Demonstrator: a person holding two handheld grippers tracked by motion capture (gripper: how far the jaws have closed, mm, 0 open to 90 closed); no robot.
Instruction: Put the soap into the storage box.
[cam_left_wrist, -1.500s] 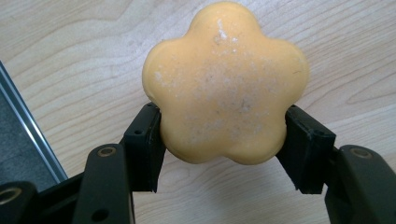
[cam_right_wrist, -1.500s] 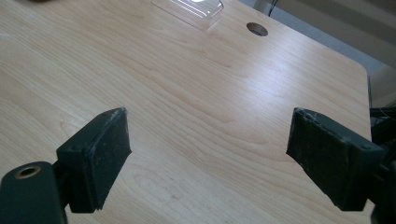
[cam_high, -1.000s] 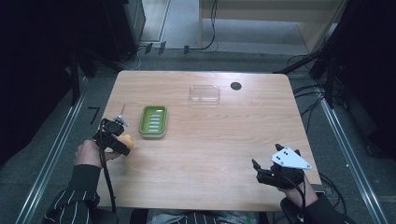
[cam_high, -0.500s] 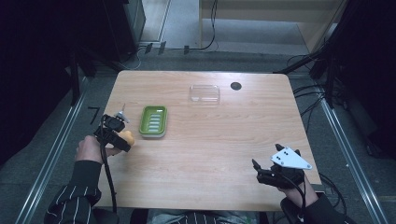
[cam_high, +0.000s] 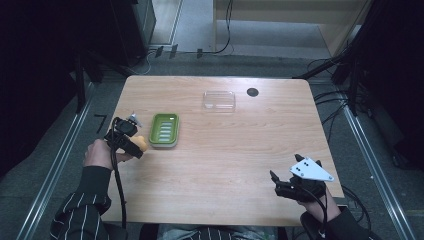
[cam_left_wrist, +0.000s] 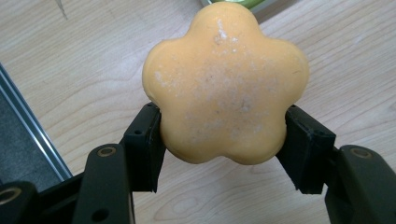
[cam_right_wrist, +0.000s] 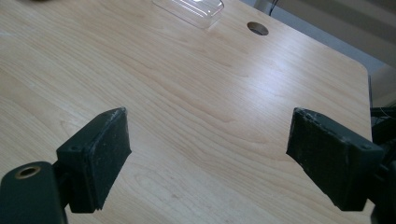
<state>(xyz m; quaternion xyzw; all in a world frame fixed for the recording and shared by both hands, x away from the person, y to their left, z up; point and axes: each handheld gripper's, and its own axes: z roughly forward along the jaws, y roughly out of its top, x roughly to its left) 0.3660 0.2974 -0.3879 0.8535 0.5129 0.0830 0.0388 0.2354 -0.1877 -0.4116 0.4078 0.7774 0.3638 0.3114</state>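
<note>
Soap (cam_left_wrist: 226, 86), orange, flower-shaped, pinched at lower lobes between left gripper (cam_left_wrist: 224, 147) pads; in high view sits at left-middle of frame, just beside green soap dish (cam_high: 164, 130). Likely step: set soap into dish. Carry level, centre over ribbed tray, lower until seated, then release. Grip low on lobes, so avoid tilting. Right gripper (cam_right_wrist: 224, 154) spread, empty, over bare table (cam_right_wrist: 196, 93) at lower right. Clear lid (cam_high: 219, 100) at upper centre, well apart.

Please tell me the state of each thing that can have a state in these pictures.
orange flower-shaped soap: gripped, beside the dish.
left gripper: shut on the soap.
right gripper: open, holding nothing.
green soap dish: holds nothing.
clear lid: lying apart, at the far side.
</note>
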